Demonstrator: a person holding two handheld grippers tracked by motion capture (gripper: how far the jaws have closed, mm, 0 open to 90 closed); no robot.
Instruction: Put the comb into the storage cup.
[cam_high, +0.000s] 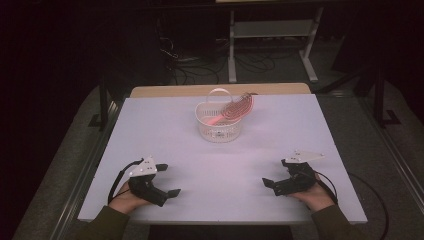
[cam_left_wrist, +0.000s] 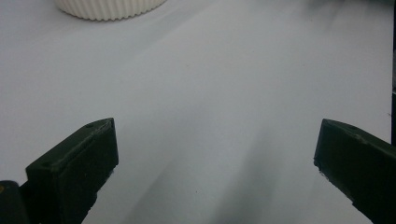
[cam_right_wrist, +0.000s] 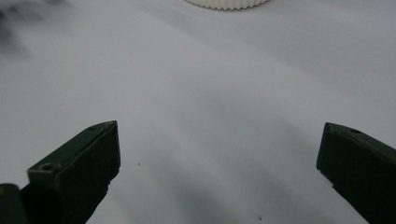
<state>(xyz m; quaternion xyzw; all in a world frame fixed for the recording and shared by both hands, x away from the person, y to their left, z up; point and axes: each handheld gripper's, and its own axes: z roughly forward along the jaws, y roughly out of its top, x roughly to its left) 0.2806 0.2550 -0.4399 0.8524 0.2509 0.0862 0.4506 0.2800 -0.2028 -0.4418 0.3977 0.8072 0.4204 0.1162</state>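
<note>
One basket (cam_high: 218, 126) — one pink brush (cam_high: 235, 111)

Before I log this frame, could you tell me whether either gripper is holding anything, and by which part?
Nothing is held: the left gripper and right gripper rest open on the table, apart from the basket.

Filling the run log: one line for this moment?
left tool: open, empty | right tool: open, empty | basket: holds pink brush, untouched

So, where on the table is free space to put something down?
The wide middle of the table is bare, between the left tool, the right tool and the basket. Strips left and right of the basket are free too. The far centre is crowded: a pink brush leans out of the basket.
</note>
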